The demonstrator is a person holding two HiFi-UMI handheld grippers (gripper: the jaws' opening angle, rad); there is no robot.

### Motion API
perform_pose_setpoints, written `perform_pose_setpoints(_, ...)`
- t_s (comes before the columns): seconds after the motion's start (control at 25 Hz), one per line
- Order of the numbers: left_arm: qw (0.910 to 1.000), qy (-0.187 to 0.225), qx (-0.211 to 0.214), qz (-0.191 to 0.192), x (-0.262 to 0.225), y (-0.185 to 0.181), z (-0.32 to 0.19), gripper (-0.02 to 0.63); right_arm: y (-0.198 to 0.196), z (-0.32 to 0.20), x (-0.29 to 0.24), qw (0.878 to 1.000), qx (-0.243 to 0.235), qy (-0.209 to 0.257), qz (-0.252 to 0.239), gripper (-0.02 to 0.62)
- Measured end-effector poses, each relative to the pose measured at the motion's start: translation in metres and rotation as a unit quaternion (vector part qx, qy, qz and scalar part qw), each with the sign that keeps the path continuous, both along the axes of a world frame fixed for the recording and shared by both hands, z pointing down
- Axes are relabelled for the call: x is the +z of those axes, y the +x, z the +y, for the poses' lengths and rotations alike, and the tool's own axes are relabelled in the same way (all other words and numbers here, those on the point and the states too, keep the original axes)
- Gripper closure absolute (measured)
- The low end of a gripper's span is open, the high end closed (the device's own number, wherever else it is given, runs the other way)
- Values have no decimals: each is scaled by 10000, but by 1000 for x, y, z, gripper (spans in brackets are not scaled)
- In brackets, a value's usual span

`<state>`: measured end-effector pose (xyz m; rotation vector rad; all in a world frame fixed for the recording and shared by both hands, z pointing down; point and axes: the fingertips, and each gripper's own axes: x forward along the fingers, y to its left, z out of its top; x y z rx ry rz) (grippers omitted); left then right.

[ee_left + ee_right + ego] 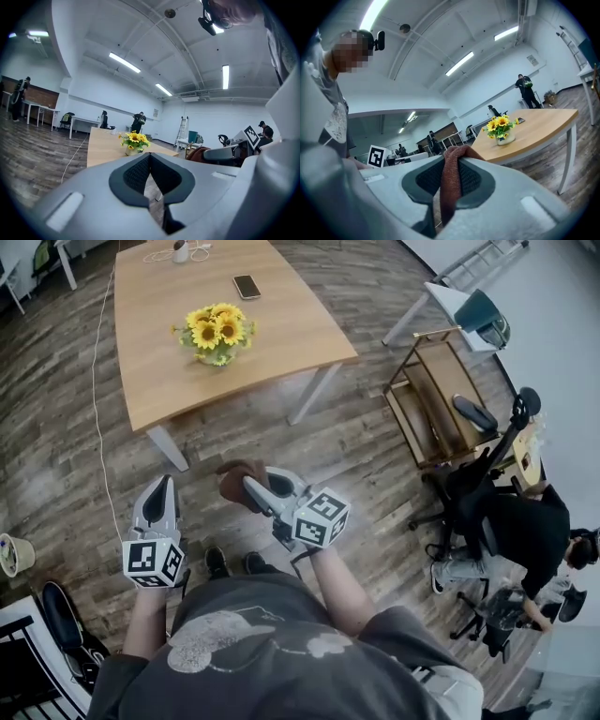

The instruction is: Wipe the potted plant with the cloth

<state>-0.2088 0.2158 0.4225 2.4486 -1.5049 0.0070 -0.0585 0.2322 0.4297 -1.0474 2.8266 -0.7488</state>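
The right gripper is closed on a brown cloth; the left gripper is closed on nothing. The potted plant stands well apart.

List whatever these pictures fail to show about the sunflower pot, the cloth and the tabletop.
1. The small pale pot of yellow sunflowers: head view, blooms cover it; tiny in both gripper views.
2. The reddish-brown cloth: right gripper view, the right hand-held gripper, shut on it, hides most of it.
3. The white items on the light wooden table: head view, cut by the top edge.
4. The dark phone: head view, screen too small.
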Motion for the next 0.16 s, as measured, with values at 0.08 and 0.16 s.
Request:
perform_pose_setpoints(0.08,10000,33,-7,-26,-5,11,2,588,13,1,-3,10000,25,31,64,552)
perform_pose_setpoints(0.16,10000,83,-1,-41,-10,23,4,588,27,3,-6,9998,69,55,153,552)
